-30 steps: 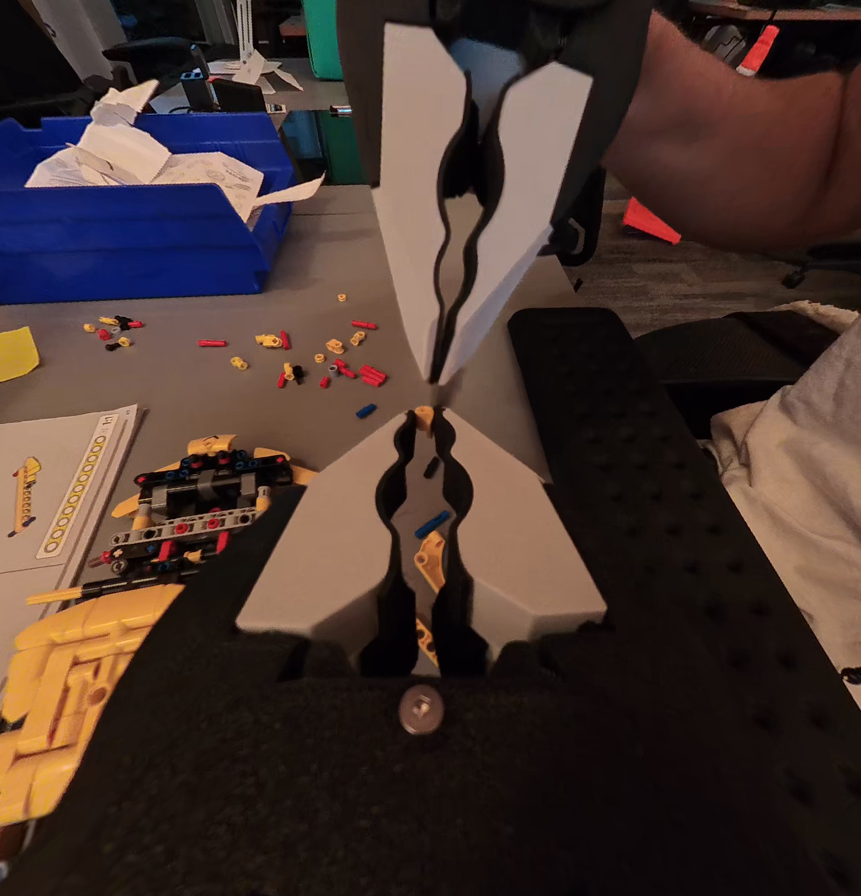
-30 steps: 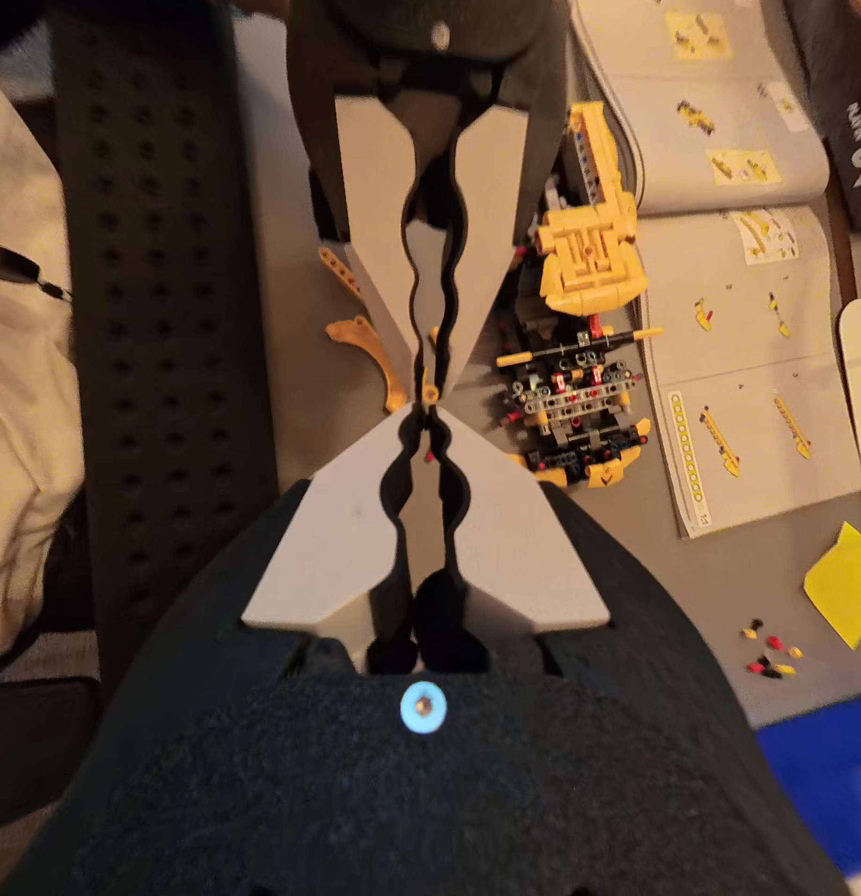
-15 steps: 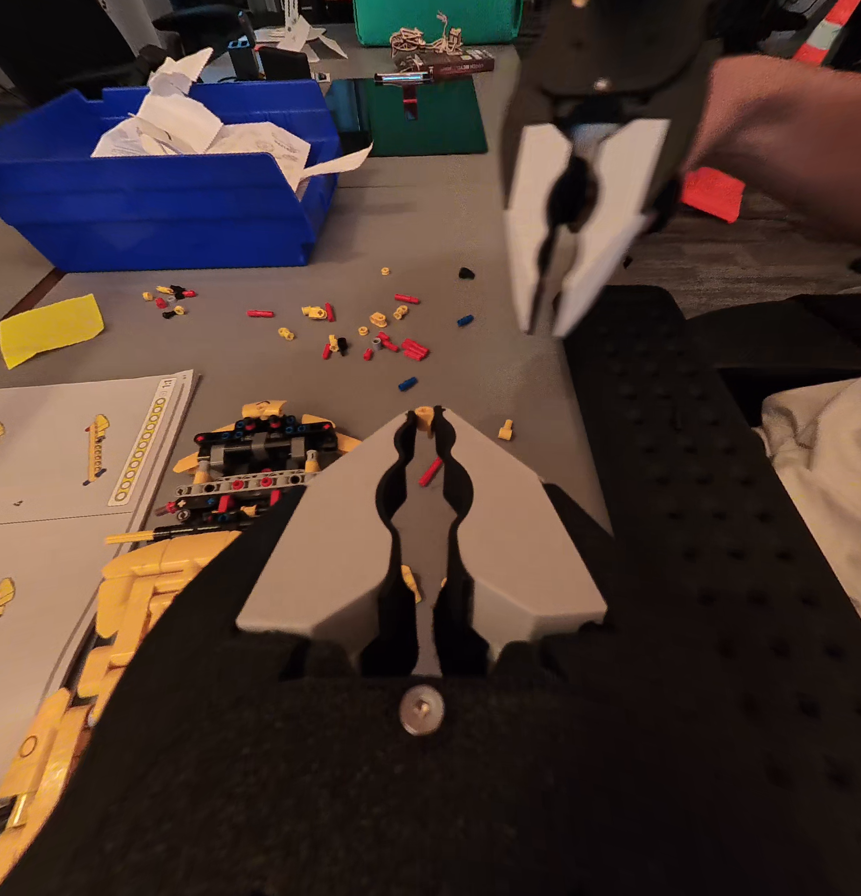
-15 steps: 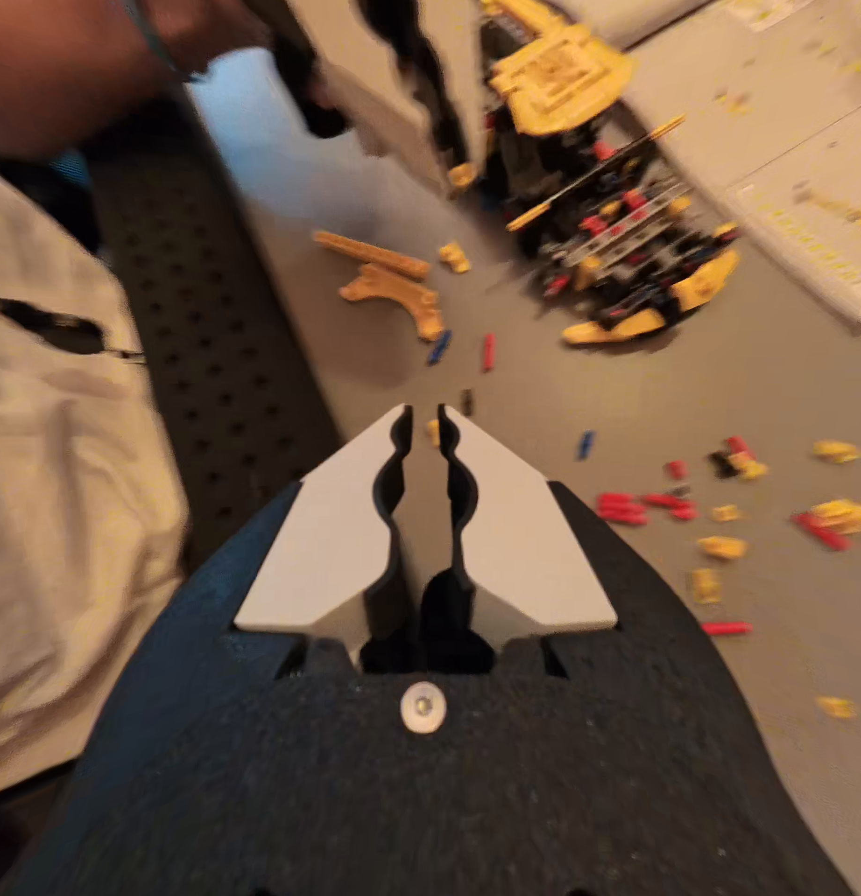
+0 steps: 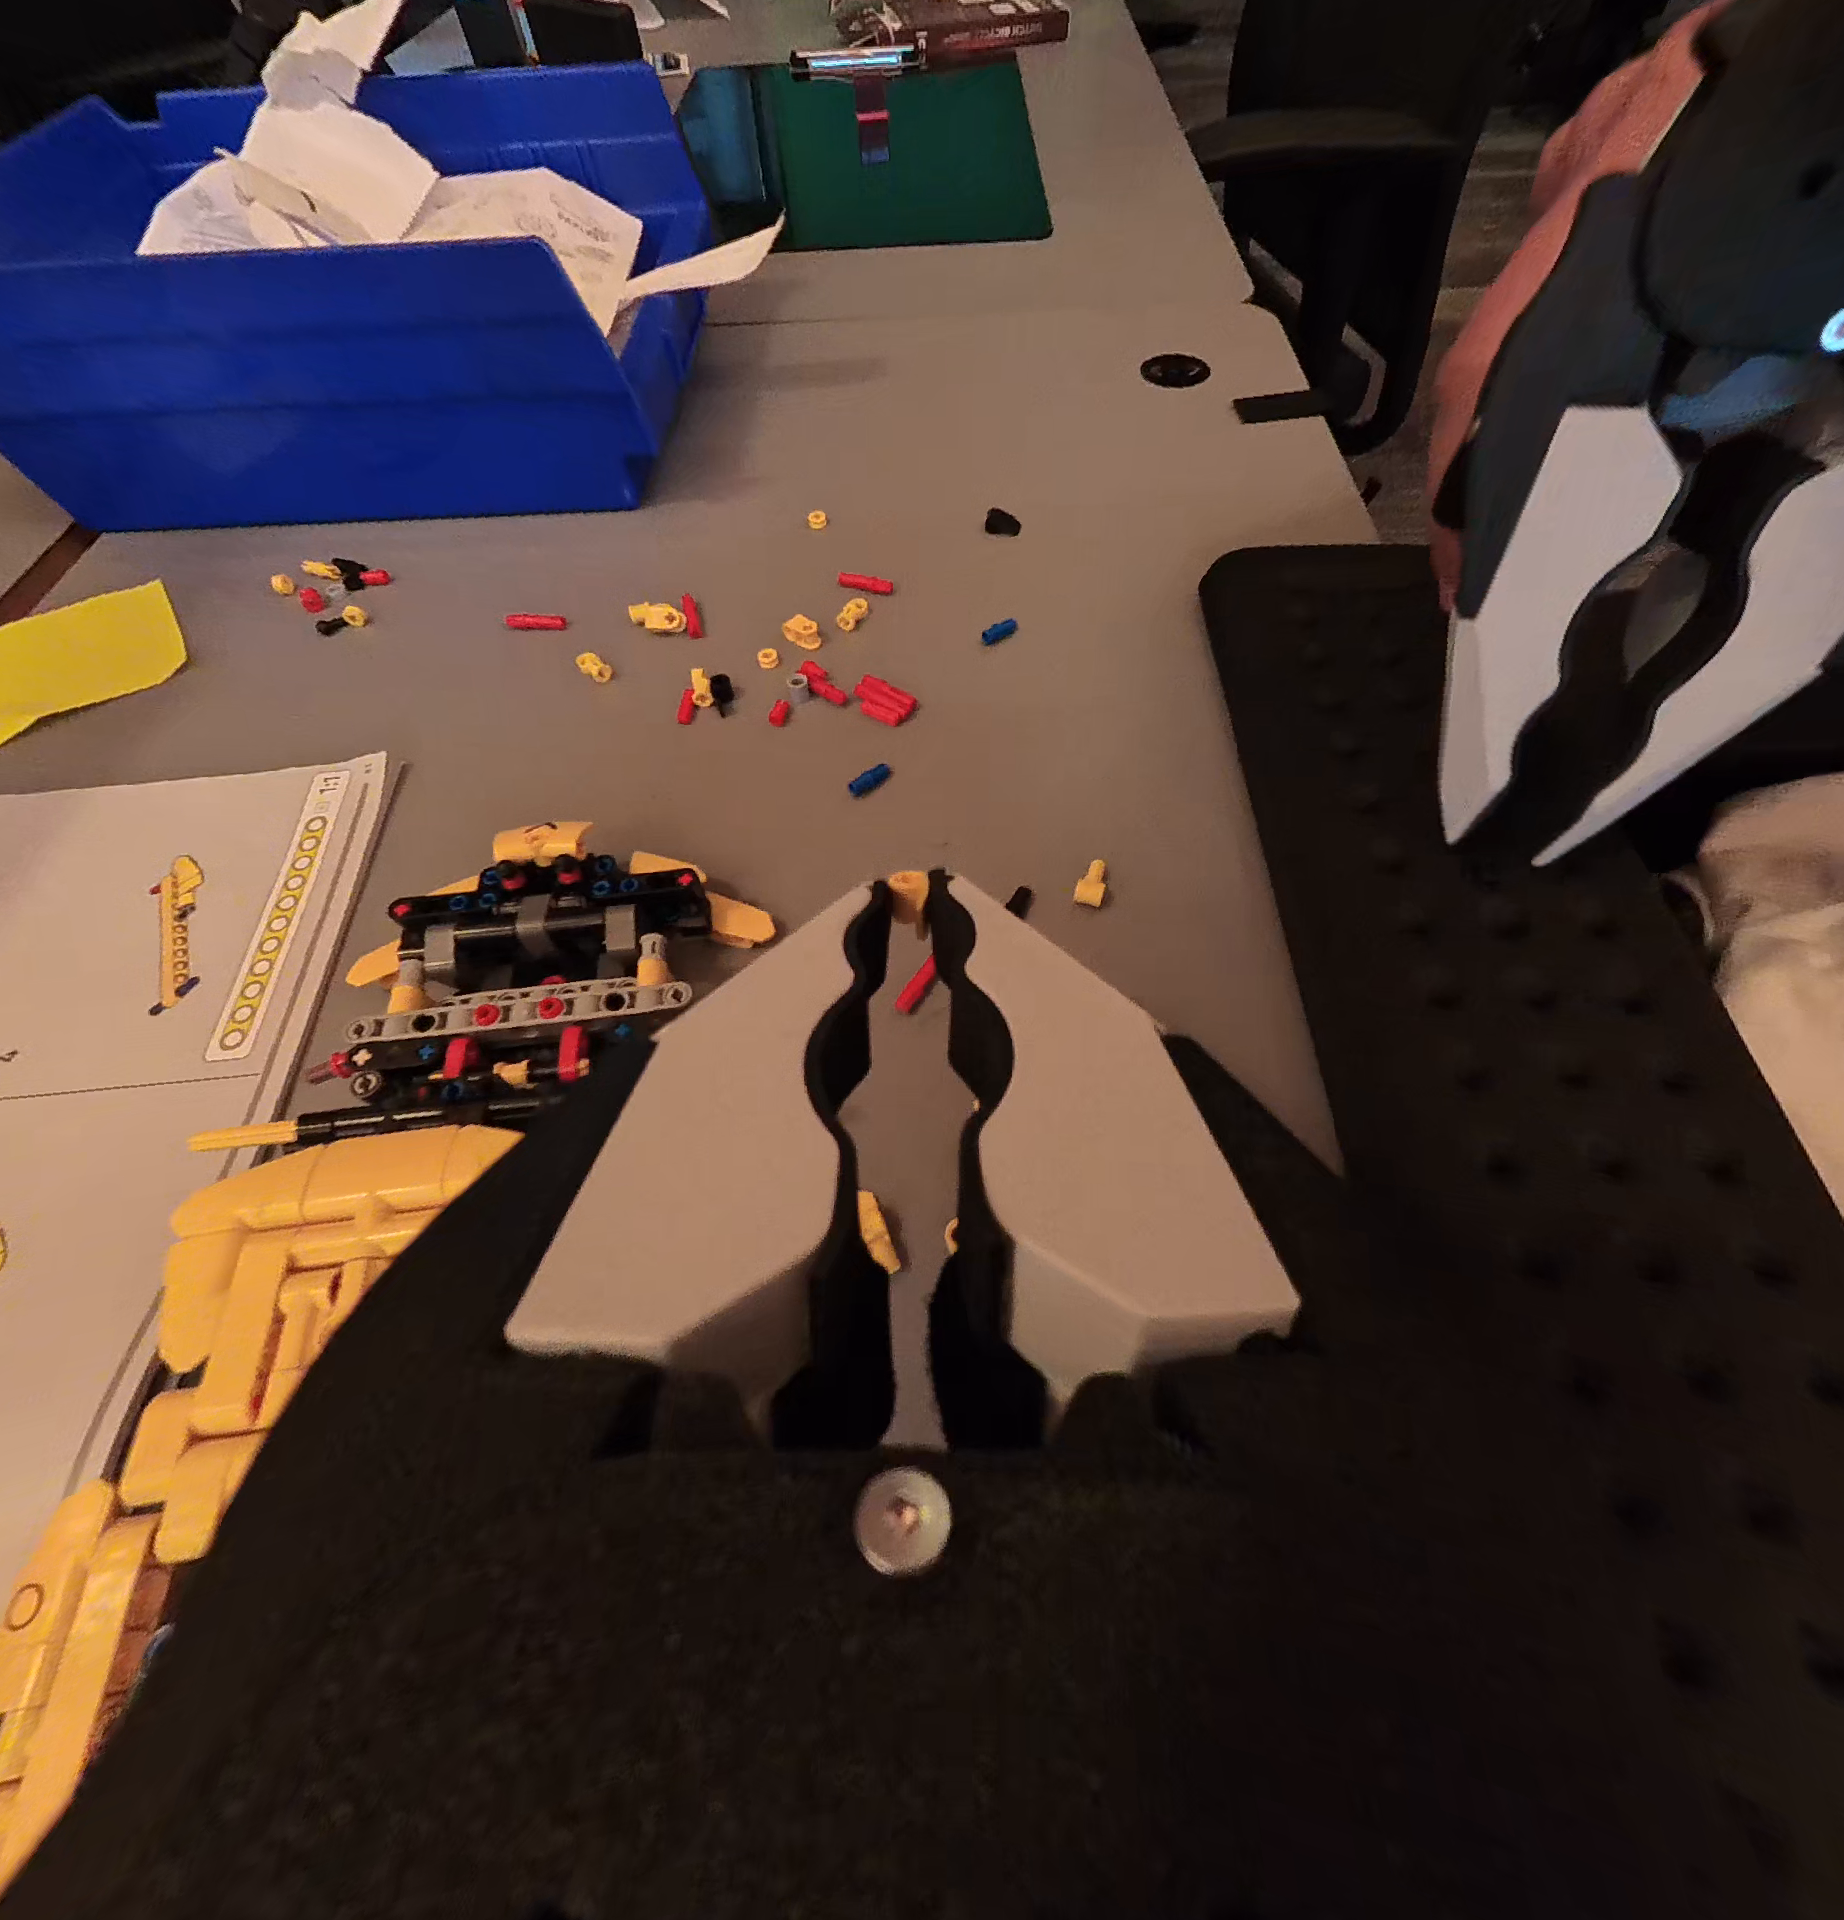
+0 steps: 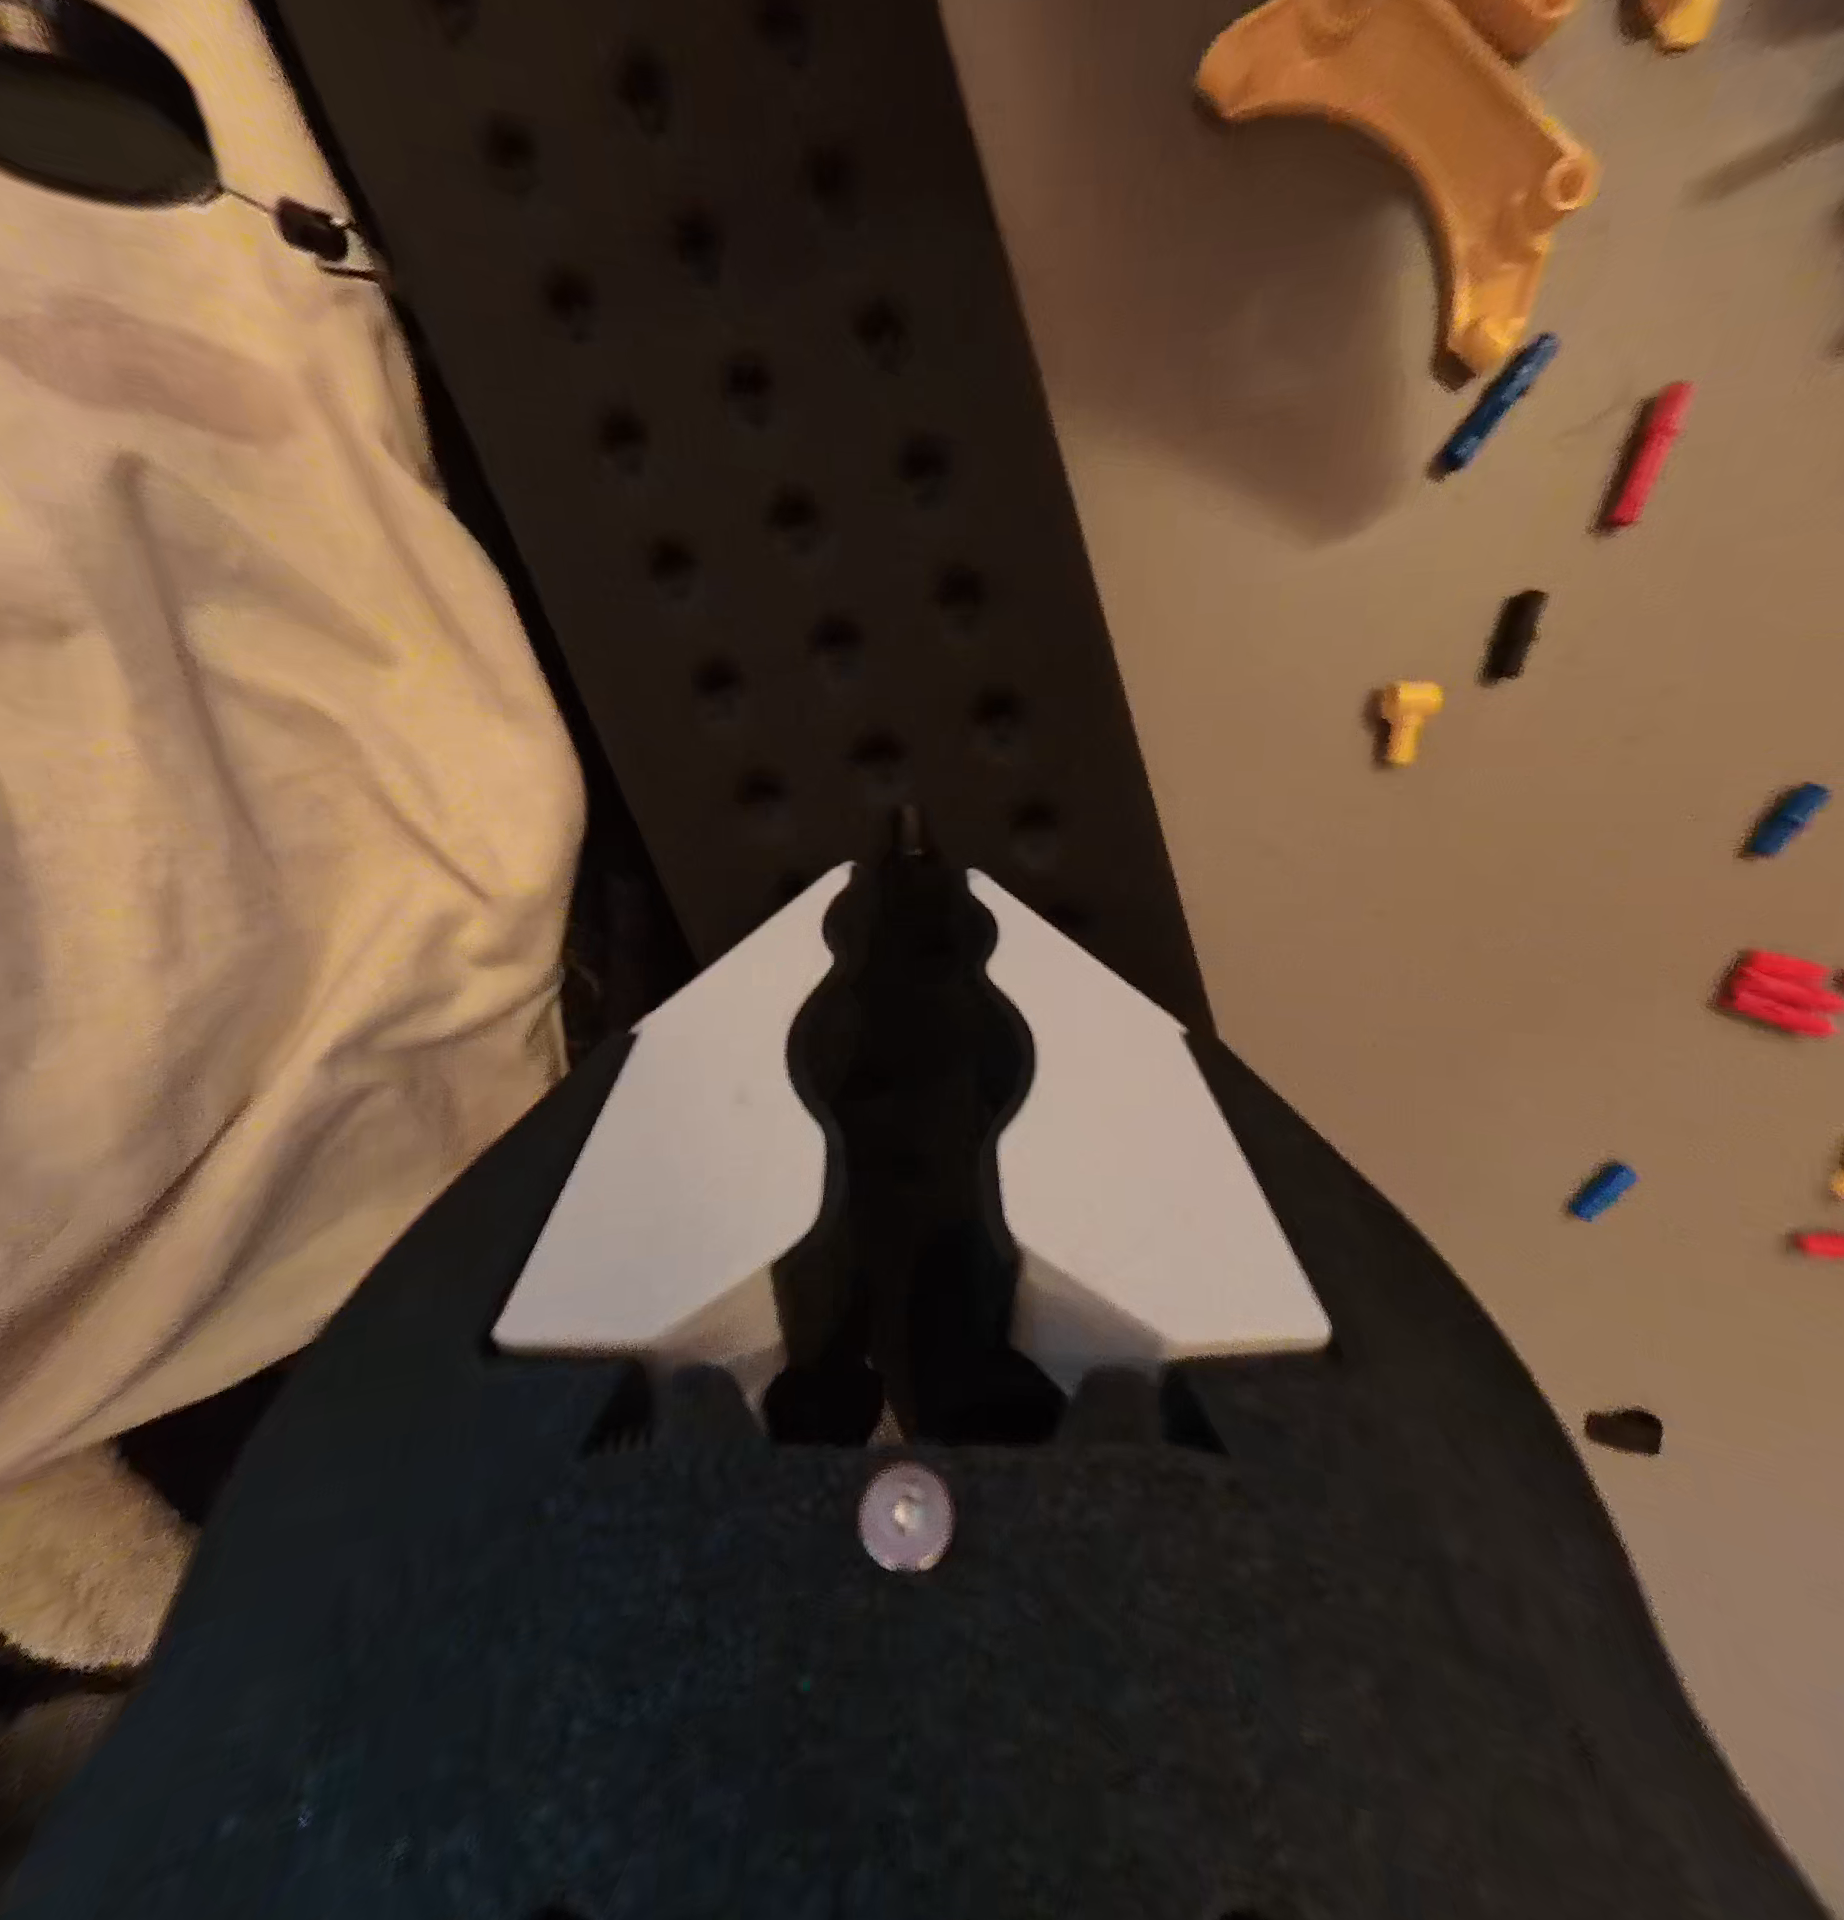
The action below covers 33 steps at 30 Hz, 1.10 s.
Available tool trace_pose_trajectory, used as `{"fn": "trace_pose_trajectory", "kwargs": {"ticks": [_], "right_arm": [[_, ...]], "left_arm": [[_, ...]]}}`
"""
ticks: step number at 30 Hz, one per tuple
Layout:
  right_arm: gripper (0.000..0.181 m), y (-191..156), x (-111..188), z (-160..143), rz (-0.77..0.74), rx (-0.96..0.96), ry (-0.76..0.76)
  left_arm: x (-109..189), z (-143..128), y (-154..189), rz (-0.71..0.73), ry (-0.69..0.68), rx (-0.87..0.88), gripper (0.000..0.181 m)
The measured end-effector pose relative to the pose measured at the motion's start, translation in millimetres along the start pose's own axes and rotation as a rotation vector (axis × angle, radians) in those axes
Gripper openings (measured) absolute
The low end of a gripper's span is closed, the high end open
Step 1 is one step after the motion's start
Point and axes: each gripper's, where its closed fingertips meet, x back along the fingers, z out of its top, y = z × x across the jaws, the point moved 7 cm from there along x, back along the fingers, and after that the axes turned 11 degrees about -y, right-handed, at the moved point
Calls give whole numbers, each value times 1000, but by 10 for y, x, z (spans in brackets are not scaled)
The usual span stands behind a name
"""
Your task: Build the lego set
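**Inspector A:** Take the part-built model (image 5: 544, 966) as datum and go left to right.

**Inspector B:** Far left of it, a yellow paper scrap (image 5: 66, 665). An open instruction booklet (image 5: 118, 935) lies touching the model's left side. Behind the model and to the left, well apart, stands a blue bin (image 5: 305, 343) holding crumpled paper. A yellow assembly (image 5: 274, 1299) sits just in front of the model.

**Inspector A:** Loose stock?

**Inspector B:** Small red, yellow, blue and black pieces (image 5: 793, 655) are scattered on the grey table (image 5: 1001, 416), behind the model and to its right.

**Inspector A:** Left gripper?

**Inspector B:** The left gripper (image 5: 907, 896) is just right of the model, its jaws nearly closed and pinching a small yellow connector (image 5: 905, 889) at the tips.

**Inspector A:** And the other?

**Inspector B:** The right gripper (image 5: 1500, 847) is far right of the model, over a black perforated surface (image 6: 793, 416). Its tips stand close together. The dark pads against the dark background hide any hold; I cannot tell whether it grips anything.
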Motion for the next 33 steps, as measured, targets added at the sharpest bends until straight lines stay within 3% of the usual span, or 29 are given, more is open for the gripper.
{"fn": "trace_pose_trajectory", "kwargs": {"ticks": [6, 8, 11, 14, 15, 20, 33], "right_arm": [[4, 10, -43, 62, 1, 67, -63], [4, 53, 56, 83, 11, 54, 45], [4, 343, 516, 240, 46, -95, 509], [3, 657, 1121, 333, 59, -201, 1211], [3, 747, 1189, 354, 82, -235, 1367], [2, 930, 955, 662, 265, -240, 1475], [3, 1013, 761, 699, 293, -210, 1456]], "left_arm": [[63, 44, 7, -15, 37, 7, 7], [114, 97, 28, -25, 85, 0, 7], [222, 206, 74, -56, 206, -15, 7], [341, 315, 144, -107, 350, -35, 7], [379, 346, 170, -125, 391, -42, 7], [454, 429, 230, -183, 464, -14, 7], [442, 416, 155, -239, 442, 95, 6]]}}
